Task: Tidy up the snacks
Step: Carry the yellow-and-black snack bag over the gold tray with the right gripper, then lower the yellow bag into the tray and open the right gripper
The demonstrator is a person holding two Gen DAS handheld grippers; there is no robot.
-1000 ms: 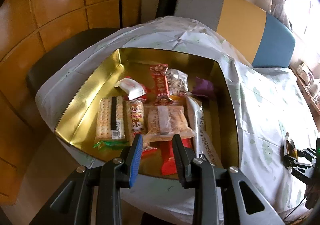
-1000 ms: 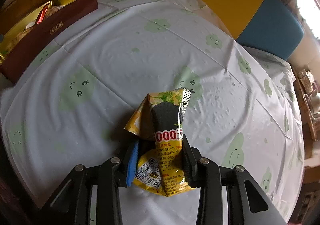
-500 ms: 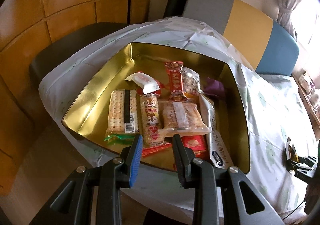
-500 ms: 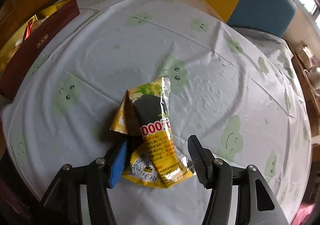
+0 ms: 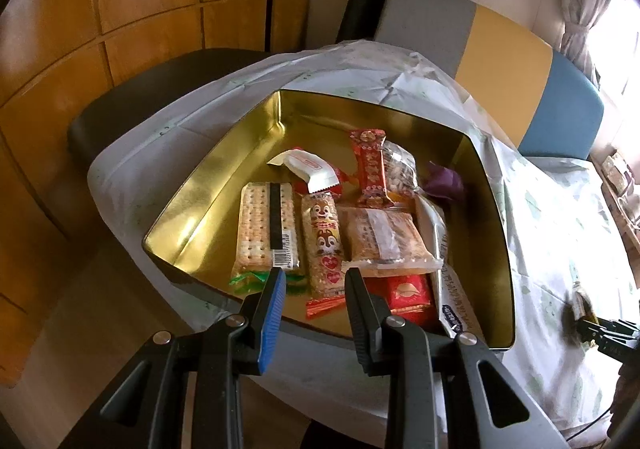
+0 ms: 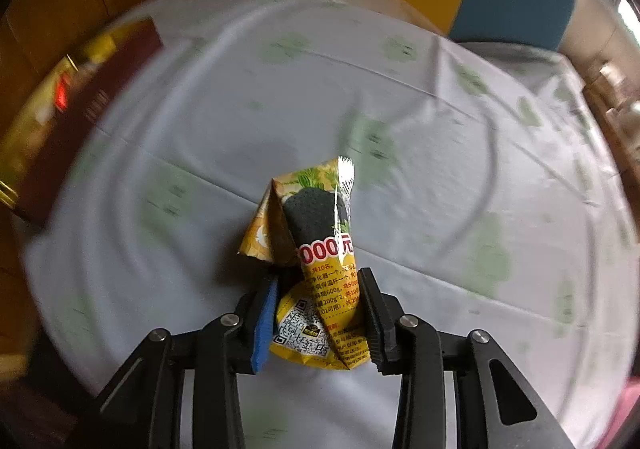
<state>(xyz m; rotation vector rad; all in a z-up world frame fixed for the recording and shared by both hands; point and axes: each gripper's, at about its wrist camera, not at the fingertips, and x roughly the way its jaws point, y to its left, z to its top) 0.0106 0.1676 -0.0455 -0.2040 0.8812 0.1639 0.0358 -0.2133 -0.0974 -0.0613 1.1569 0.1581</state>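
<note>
1. Worktop [image 6: 460, 153] under a pale cloth with green smiley blots; fold creases cross it. Wood panelling [image 5: 120, 9] fills the upper left of the left wrist view; a grey, yellow and blue chair back [image 5: 508, 61] sits upper right.
2. Gold tin [image 5: 208, 185] at centre of the left wrist view, open-topped, on the cloth. Inside: cracker pack [image 5: 266, 225], chipmunk-print bar [image 5: 324, 241], clear-wrapped cake [image 5: 380, 237], red wrappers [image 5: 368, 165], white sachet [image 5: 308, 169], purple piece [image 5: 446, 181].
3. Left gripper [image 5: 314, 313] over the tin's near rim, fingers narrowly apart, nothing between them.
4. Right gripper [image 6: 316, 317] at lower centre of its view; fingers have just been closing and now pinch the yellow snack packet [image 6: 320, 241], which stands crumpled on the cloth. Tin's maroon wall [image 6: 92, 117] at far left, well apart.
</note>
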